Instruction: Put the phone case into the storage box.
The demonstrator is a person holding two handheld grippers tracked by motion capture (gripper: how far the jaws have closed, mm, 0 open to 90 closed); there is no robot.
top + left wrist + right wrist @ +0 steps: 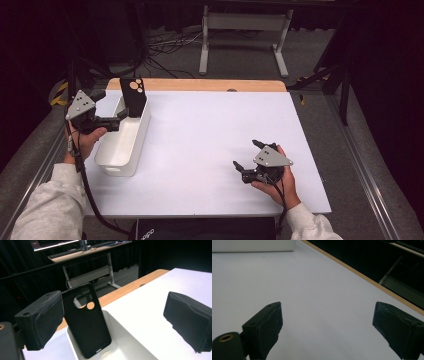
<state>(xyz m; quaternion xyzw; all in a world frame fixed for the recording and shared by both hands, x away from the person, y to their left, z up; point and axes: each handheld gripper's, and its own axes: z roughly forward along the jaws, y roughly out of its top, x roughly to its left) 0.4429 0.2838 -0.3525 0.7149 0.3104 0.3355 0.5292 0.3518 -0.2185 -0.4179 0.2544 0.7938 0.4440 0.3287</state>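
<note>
A black phone case (134, 95) (87, 322) stands upright in the far end of a white bin (122, 137) (125, 345), leaning on the bin's far wall, its camera cutouts at the top. My left gripper (120, 116) (117, 323) hovers at the bin's left rim just short of the case, open; the case sits beside its left jaw pad, apart from it. My right gripper (248, 157) (327, 327) rests low over the table's right front part, open, with nothing between its jaws.
The white tabletop (210, 130) (312, 285) has a wooden strip (200, 85) along its far edge. A black device (205, 230) lies at the near edge. Desk legs and cables (240, 45) stand on the floor beyond.
</note>
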